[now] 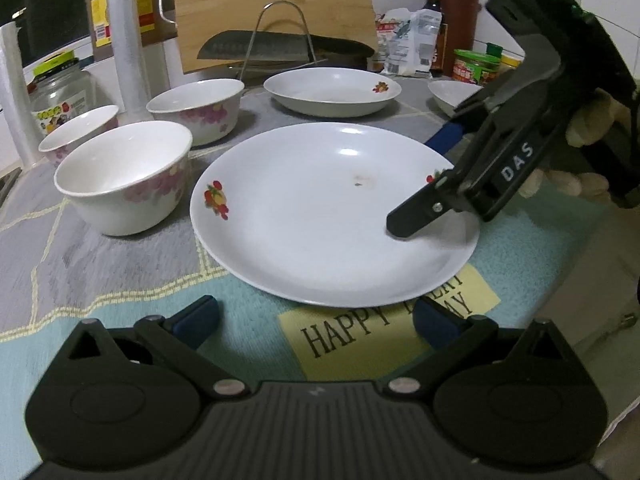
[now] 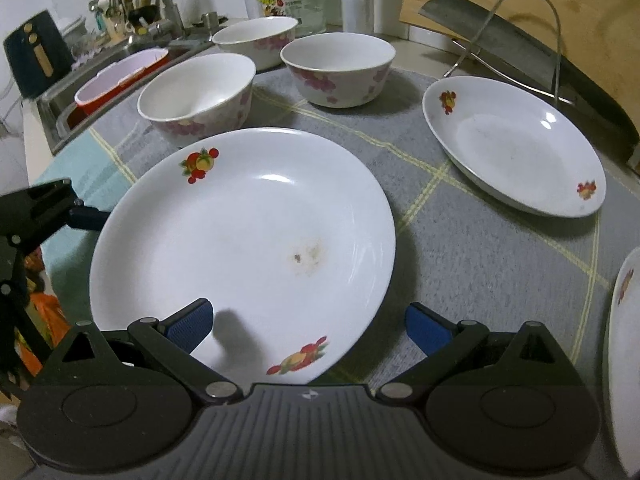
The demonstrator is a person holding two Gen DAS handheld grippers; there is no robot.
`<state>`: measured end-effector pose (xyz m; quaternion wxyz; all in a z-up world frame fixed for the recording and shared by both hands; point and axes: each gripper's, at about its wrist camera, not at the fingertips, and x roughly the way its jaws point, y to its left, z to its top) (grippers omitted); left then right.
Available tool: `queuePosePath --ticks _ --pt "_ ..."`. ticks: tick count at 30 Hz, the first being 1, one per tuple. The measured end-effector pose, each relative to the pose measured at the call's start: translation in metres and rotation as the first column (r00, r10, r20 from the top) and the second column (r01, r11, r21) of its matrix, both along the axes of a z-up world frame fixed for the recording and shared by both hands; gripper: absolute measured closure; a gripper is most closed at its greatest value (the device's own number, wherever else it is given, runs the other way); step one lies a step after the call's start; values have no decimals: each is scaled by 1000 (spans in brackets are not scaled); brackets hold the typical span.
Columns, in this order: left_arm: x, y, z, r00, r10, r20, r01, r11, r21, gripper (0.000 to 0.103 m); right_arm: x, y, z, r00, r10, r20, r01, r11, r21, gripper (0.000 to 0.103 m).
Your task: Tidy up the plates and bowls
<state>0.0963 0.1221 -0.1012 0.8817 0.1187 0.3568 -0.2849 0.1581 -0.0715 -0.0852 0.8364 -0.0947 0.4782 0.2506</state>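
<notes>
From my left wrist, the left gripper (image 1: 316, 316) hangs wide open just short of the big plate (image 1: 320, 216), whose near edge lies between its fingers. The right gripper (image 1: 412, 220) reaches over the plate's right rim.

From my right wrist, its fingers straddle that rim, spread wide, probably ready to pinch; a second plate (image 2: 516, 148) lies beyond.

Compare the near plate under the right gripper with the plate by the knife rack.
The near plate has a brown stain at its center; the far plate shows only faint smudges. The near plate lies between the open fingers of the right gripper, one finger over its rim; the far plate sits untouched beside the wire rack. Both are white, shallow, with fruit prints on the rim, resting on the gray mat.
</notes>
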Motion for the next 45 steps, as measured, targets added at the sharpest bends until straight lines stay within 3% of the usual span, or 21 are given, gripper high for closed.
queuePosePath --ticks 11,32,37,45 --pt "6 3 -1 997 -82 16 82 997 -11 0 12 -4 0 999 -32 -17 33 999 39 0" --pt "21 5 -1 979 -200 27 200 980 -3 1 36 6 0 998 47 -35 -43 994 103 0" --pt "22 4 -1 975 -219 31 219 976 7 1 40 4 3 997 57 -55 -50 990 129 7" --pt "21 5 0 972 -234 36 233 972 21 1 52 0 5 993 54 -104 -34 982 184 11"
